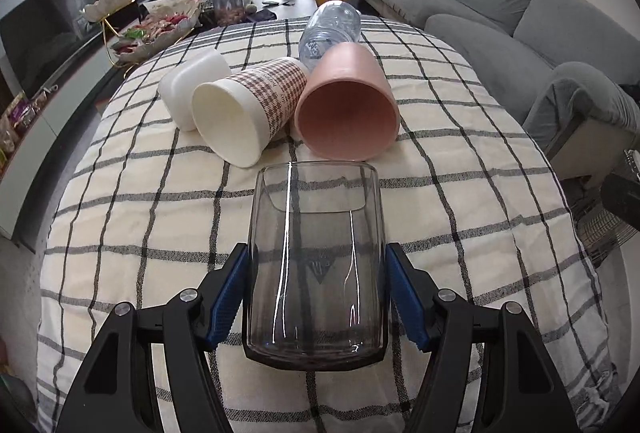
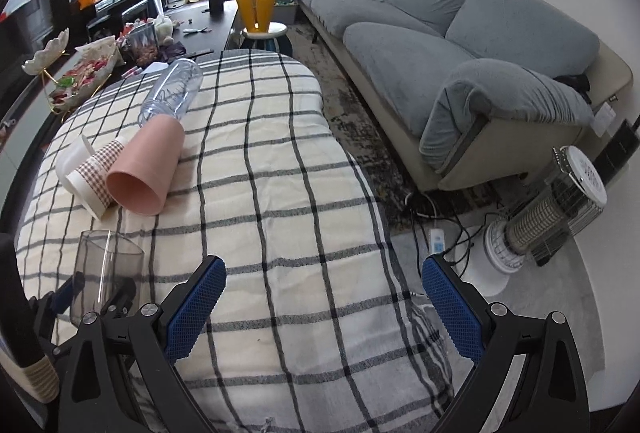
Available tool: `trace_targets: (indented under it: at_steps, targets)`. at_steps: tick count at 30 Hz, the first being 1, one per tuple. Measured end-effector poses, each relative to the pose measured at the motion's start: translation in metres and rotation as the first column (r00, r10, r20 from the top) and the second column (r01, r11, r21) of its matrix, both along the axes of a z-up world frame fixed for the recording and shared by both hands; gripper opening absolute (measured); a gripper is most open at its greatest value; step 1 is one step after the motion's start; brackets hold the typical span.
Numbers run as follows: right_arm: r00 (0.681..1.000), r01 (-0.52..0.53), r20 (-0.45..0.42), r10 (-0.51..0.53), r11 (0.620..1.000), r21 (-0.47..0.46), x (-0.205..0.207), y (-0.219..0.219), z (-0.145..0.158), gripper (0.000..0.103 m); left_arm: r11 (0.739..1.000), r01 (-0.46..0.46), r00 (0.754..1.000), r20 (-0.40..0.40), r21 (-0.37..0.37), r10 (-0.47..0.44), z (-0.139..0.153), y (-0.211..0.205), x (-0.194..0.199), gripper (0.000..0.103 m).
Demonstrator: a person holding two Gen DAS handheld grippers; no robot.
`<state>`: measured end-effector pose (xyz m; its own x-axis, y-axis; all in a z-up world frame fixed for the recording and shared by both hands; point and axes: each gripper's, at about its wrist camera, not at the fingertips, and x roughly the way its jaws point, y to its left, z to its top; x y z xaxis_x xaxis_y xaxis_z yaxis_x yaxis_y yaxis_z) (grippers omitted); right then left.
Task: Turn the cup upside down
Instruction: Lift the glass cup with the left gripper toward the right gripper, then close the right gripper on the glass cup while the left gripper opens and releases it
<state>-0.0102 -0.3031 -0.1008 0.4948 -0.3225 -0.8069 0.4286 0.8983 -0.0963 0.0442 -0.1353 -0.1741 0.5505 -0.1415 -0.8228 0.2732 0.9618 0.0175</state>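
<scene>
A clear smoky glass cup (image 1: 316,257) is held between the blue pads of my left gripper (image 1: 318,297), its thick base toward the camera and its open mouth pointing away over the checked cloth. The same cup shows in the right wrist view (image 2: 106,273) at the lower left, with the left gripper's fingers around it. My right gripper (image 2: 322,297) is wide open and empty, above the near right part of the table.
On the checked tablecloth (image 1: 460,193) lie a pink cup (image 1: 348,105), a houndstooth paper cup (image 1: 248,113), a white cup (image 1: 192,89) and a clear plastic bottle (image 1: 330,29), all on their sides. A grey sofa (image 2: 460,45) and a heater (image 2: 548,209) stand to the right.
</scene>
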Motion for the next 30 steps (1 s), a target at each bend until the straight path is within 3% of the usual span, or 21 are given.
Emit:
trace_targets:
  at_steps: [3, 4, 6, 17, 22, 25, 30]
  targets:
    - [1.000, 0.000, 0.003, 0.000, 1.000, -0.003, 0.001, 0.000, 0.001, 0.099, 1.000, 0.000, 1.000, -0.008, 0.010, 0.000, 0.000, 0.000, 0.002, 0.068]
    - [1.000, -0.001, 0.004, 0.001, 1.000, -0.004, 0.001, 0.002, 0.002, 0.099, 1.000, -0.003, 1.000, -0.009, 0.014, 0.003, 0.000, 0.001, 0.002, 0.077]
    - [1.000, -0.003, 0.007, 0.003, 1.000, -0.010, 0.000, 0.004, 0.004, 0.099, 1.000, -0.015, 1.000, -0.003, 0.017, 0.015, 0.002, 0.004, 0.001, 0.086]
    - [0.998, -0.005, 0.067, 0.007, 1.000, -0.028, -0.018, 0.022, 0.033, 0.099, 0.999, 0.033, 0.999, 0.022, 0.009, -0.034, 0.030, 0.019, -0.024, 0.089]
    - [0.988, -0.050, 0.143, 0.055, 0.998, -0.040, -0.025, 0.054, 0.049, 0.099, 1.000, 0.012, 0.992, 0.122, 0.008, -0.013, 0.061, 0.048, -0.041, 0.094]
    - [0.979, -0.091, 0.182, 0.093, 0.996, -0.021, -0.019, 0.076, 0.054, 0.099, 0.999, -0.036, 0.976, 0.217, 0.018, 0.032, 0.080, 0.072, -0.047, 0.098]
    - [0.974, -0.158, 0.168, 0.151, 0.987, 0.032, 0.003, 0.112, 0.050, 0.099, 0.990, -0.141, 0.949, 0.286, -0.005, 0.137, 0.098, 0.120, -0.046, 0.099]
